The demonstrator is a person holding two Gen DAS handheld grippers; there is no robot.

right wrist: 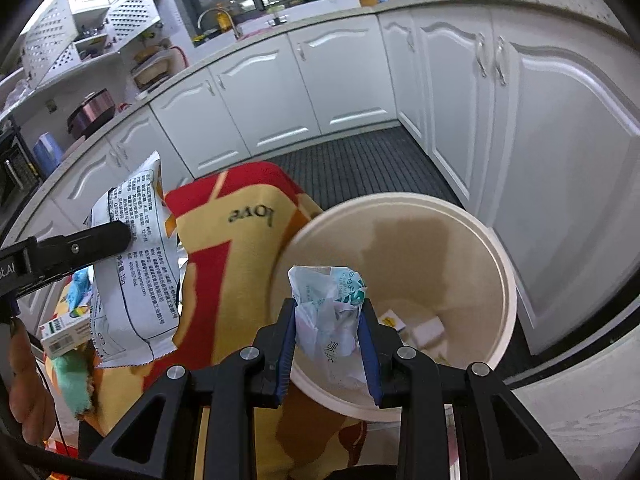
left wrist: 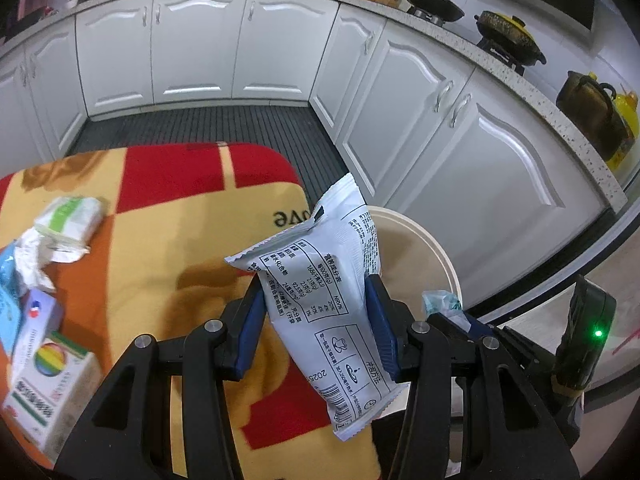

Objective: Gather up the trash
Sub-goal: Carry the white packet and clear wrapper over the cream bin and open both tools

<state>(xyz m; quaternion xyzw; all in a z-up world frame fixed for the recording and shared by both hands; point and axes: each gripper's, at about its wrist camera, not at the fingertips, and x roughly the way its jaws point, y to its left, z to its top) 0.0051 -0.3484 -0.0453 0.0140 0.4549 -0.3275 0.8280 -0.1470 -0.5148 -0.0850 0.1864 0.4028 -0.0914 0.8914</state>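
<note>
My left gripper (left wrist: 316,308) is shut on a grey-white printed snack pouch (left wrist: 316,280), held above the table's right edge beside the cream bin (left wrist: 436,252). The right wrist view shows that same pouch (right wrist: 132,280) at its left, clamped by the left gripper's black fingers (right wrist: 100,240). My right gripper (right wrist: 328,328) is shut on a crumpled white and green wrapper (right wrist: 328,304), hanging over the mouth of the cream bin (right wrist: 496,264). Small white and yellow scraps (right wrist: 424,330) lie at the bin's bottom. In the left wrist view the wrapper (left wrist: 440,304) peeks out past my right finger.
A red, orange and yellow blanket (left wrist: 160,240) covers the table. At its left lie a crumpled tissue pack (left wrist: 68,220), white paper, a blue packet (left wrist: 8,308) and a small rainbow-printed box (left wrist: 52,384). White kitchen cabinets (left wrist: 460,152) and dark slatted floor (left wrist: 200,128) surround the table.
</note>
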